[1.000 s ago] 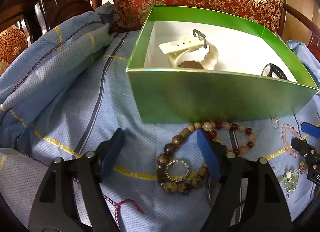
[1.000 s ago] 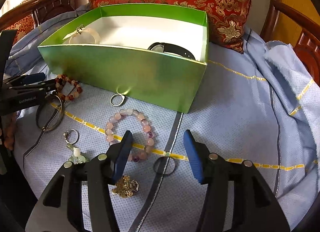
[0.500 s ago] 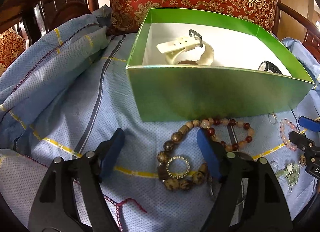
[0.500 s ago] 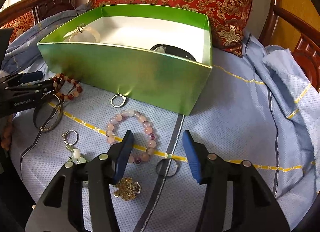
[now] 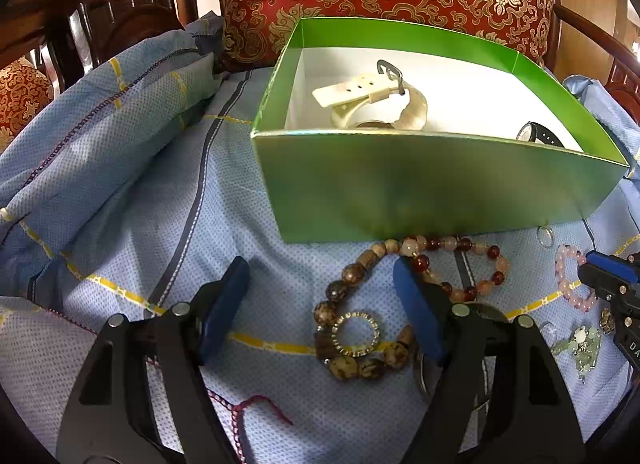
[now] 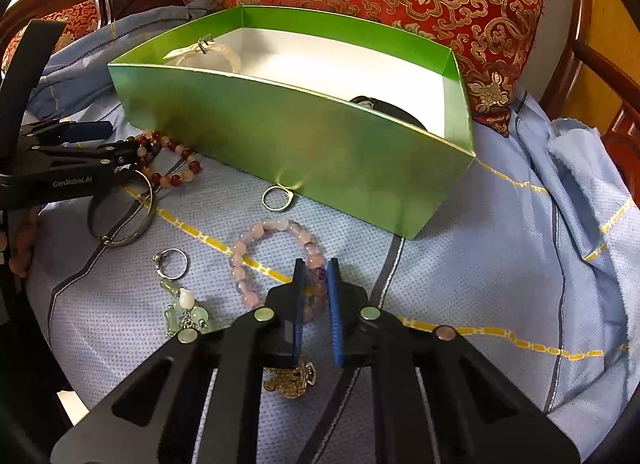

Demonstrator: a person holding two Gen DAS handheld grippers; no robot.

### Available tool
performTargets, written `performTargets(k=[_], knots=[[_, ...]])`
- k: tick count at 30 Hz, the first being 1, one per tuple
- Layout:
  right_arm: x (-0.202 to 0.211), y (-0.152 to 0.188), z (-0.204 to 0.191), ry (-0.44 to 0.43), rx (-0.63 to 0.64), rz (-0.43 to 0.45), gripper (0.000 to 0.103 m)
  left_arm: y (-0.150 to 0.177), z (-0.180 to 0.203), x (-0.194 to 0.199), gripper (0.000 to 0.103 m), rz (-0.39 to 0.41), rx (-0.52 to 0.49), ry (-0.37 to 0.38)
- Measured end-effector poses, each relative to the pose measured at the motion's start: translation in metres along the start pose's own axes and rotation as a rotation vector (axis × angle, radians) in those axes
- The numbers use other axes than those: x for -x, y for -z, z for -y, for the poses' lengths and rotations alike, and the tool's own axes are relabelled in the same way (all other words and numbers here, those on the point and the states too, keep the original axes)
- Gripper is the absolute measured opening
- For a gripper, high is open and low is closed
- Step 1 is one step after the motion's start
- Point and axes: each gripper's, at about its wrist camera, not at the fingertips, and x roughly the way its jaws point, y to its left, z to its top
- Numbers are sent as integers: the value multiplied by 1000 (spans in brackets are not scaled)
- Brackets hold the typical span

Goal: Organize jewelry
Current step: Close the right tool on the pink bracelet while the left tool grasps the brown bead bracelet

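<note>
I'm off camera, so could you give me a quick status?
Right gripper closing on pink bead bracelet. Left gripper open, empty. Green box holds two watches; nothing in the way.

Reads "GenRoboLAI" in pale letters along the black side of the left claw [image 6: 76,155], at the left edge of the right wrist view; in the left wrist view, only a partial letter, perhaps "D", on the black body of the right claw [image 5: 634,344] at the right edge, the rest cut off
</note>
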Motion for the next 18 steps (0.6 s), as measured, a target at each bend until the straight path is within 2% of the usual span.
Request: performTargets(k=[10,11,12,18], knots=[[0,0,2,-8,-17,-1,12,-1,0,0,73,-1,0,1],[0,0,2,-11,-23,-1,11,-1,-1,1,68,0,1,3],[0,-1,3,-14,-29,-1,9,-1,-1,2,59,6,2,9],[5,-6,8,-33,-64,24,8,-3,-10,7,17,18,12,53]])
